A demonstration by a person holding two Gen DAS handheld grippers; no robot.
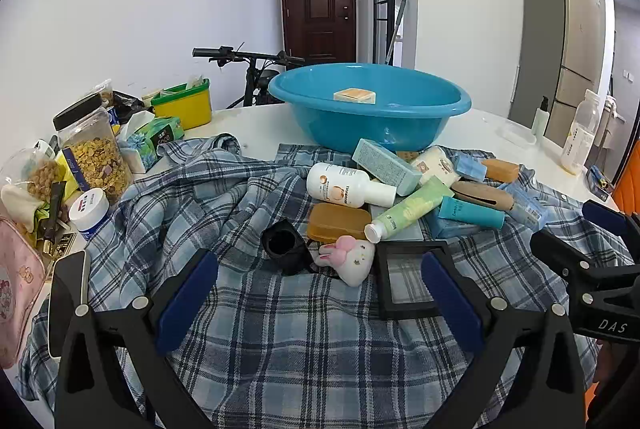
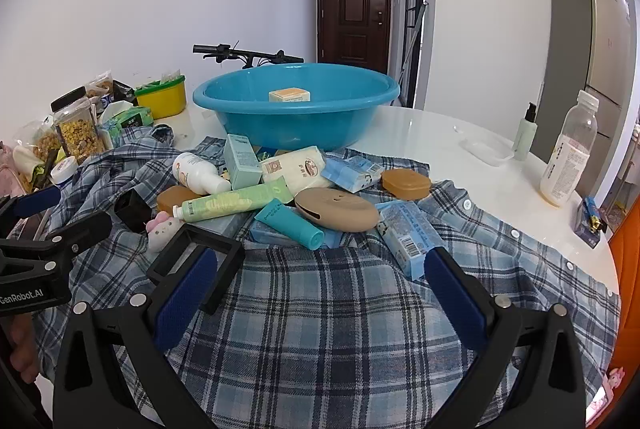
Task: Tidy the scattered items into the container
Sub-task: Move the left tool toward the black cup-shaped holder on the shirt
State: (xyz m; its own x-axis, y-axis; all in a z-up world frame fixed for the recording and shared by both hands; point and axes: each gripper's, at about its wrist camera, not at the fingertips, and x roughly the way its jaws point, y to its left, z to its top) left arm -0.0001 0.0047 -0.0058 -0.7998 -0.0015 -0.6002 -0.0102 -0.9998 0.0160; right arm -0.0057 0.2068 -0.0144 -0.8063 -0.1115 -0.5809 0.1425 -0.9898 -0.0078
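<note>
A blue basin stands at the back of the table with one small yellow box inside. In front of it, several toiletries lie piled on a plaid shirt: a white bottle, a green tube, a teal tube, a brown soap case, a tan case, a pink bunny toy and a black frame. My left gripper is open and empty above the shirt. My right gripper is open and empty too.
Snack jars, a tissue pack and a yellow tub crowd the table's left side. A tall drink bottle, a pump bottle and a clear dish stand at the right. A bicycle is behind.
</note>
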